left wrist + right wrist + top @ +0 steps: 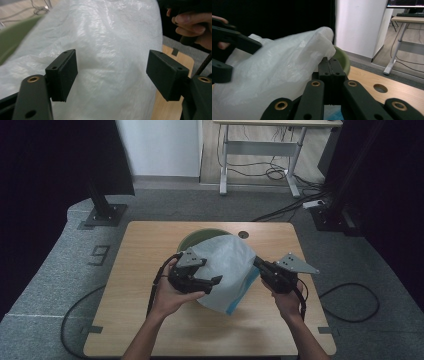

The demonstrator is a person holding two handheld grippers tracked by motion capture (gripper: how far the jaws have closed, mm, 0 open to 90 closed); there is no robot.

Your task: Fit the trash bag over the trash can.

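Observation:
A crinkled white plastic bag [225,270] with a blue strip at its lower edge is held up over the table, in front of a green bowl [192,239]. My right gripper [258,263] is shut on the bag's right edge; in the right gripper view its jaws [328,63] pinch the thin film beside the bowl [343,60]. My left gripper [213,282] is open at the bag's left side. In the left gripper view its jaws [111,75] stand wide apart with the bag [107,50] just beyond them, and I cannot tell if they touch it.
The wooden table [140,270] has a round cable hole [243,234] behind the bowl. On the floor behind it stand a black stand base [104,214] at the left and a white desk frame [260,150]. Cables lie on the carpet at right.

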